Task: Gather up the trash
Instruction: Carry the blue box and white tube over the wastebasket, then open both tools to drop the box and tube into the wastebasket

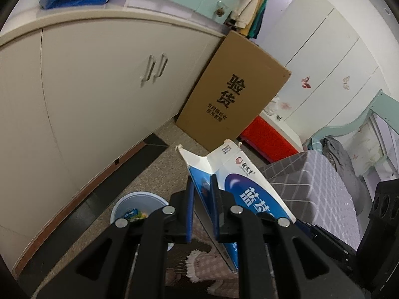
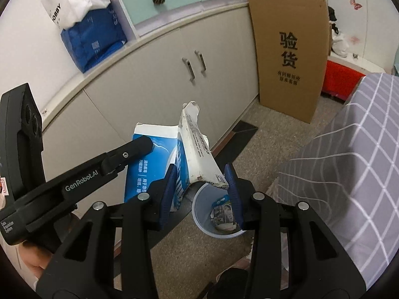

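Observation:
A torn blue and white carton (image 1: pixel 249 182) hangs in the air between both grippers. In the left wrist view my left gripper (image 1: pixel 202 186) is shut on a thin flap of it. In the right wrist view the carton (image 2: pixel 199 149) sits across my right gripper (image 2: pixel 202 184), whose blue pads (image 2: pixel 233 189) press on its two sides. My left gripper's finger (image 2: pixel 139 147) lies on the carton's blue face. Right below stands a round pale blue trash bin (image 2: pixel 217 224) with crumpled wrappers inside. That bin (image 1: pixel 136 206) also shows low and left of my left gripper.
Cream cabinet doors (image 2: pixel 154 79) run along the left. A tall cardboard box (image 2: pixel 286 49) leans at their far end, with a red crate (image 2: pixel 341 74) beside it. A bed with a grey checked cover (image 2: pixel 349 149) fills the right. The speckled floor (image 2: pixel 269 144) lies between.

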Demonstrator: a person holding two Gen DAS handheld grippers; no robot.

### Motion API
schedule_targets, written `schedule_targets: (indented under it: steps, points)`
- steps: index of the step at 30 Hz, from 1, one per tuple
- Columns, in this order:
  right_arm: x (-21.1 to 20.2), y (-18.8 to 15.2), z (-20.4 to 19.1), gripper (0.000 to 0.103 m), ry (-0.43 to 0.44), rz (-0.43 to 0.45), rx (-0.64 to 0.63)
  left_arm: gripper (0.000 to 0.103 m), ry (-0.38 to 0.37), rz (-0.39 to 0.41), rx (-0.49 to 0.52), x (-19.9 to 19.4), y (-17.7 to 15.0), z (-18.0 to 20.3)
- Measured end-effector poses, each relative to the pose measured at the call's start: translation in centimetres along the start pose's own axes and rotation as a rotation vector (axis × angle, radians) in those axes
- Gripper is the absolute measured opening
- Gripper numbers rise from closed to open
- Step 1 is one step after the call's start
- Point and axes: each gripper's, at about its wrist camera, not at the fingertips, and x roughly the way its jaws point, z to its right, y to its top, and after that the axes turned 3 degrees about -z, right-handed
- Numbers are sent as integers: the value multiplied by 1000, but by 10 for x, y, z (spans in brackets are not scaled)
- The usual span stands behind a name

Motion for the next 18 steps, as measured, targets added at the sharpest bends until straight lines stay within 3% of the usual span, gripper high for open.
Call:
schedule_targets:
  steps: [18]
  points:
    - [48, 4, 9, 43, -6, -49, 22, 11, 39, -47, -19, 34, 2, -23]
